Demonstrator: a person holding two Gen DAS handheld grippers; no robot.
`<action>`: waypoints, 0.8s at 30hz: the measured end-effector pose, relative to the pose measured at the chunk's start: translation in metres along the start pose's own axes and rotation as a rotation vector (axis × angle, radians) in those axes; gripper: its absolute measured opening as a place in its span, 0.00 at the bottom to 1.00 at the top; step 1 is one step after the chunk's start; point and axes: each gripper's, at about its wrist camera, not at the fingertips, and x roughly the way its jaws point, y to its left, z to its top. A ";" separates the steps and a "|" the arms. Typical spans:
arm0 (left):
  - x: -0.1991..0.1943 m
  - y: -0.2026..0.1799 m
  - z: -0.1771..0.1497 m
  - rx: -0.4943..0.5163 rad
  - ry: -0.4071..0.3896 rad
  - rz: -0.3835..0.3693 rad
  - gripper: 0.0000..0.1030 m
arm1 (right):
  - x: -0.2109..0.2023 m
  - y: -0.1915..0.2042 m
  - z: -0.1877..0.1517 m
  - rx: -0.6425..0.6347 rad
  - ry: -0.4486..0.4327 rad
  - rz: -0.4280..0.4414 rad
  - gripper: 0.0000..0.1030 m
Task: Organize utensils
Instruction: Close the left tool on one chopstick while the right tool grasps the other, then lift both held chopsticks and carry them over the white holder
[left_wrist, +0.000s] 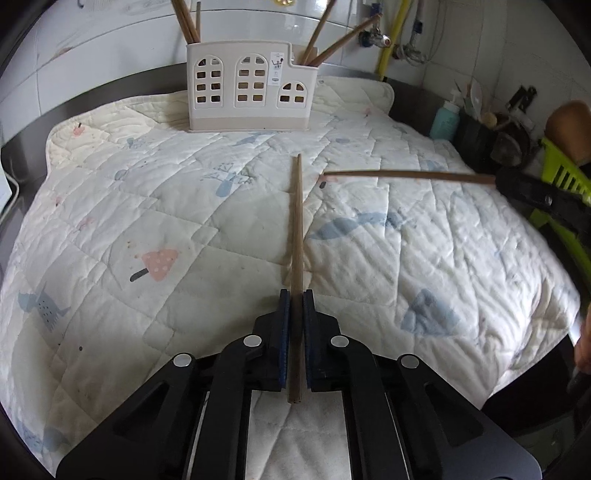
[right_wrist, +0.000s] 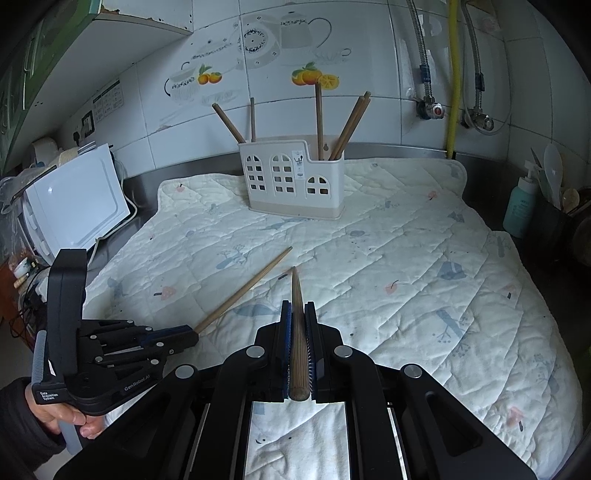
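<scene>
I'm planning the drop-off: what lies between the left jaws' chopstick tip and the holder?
Only bare quilt between chopstick and holder, seen in the left wrist view.

My left gripper (left_wrist: 296, 295) is matte black plastic: two angular linkage arms on each side with triangular cut-outs, joined by round silver pivot pins, and two narrow fingers (left_wrist: 284, 321) lined with dark blue ribbed pads. My right gripper (right_wrist: 298, 306) has the same build, black arms, silver pins and blue-edged pads. Seen from the right wrist, the left tool has a tall black camera housing, a grey ribbed handle, white "GenRobot.AI" lettering and a small white label on its body. My left hand (right_wrist: 70, 417) comes out of a dark sleeve (right_wrist: 22, 428)
</scene>
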 end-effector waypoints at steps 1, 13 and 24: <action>-0.001 0.000 0.001 -0.005 -0.005 0.001 0.05 | -0.001 0.000 0.001 0.000 -0.002 0.000 0.07; -0.029 0.005 0.025 -0.053 -0.114 -0.032 0.04 | -0.014 -0.003 0.016 -0.013 -0.054 -0.008 0.07; -0.038 0.010 0.060 -0.044 -0.208 -0.024 0.04 | -0.013 0.000 0.051 -0.042 -0.093 0.025 0.07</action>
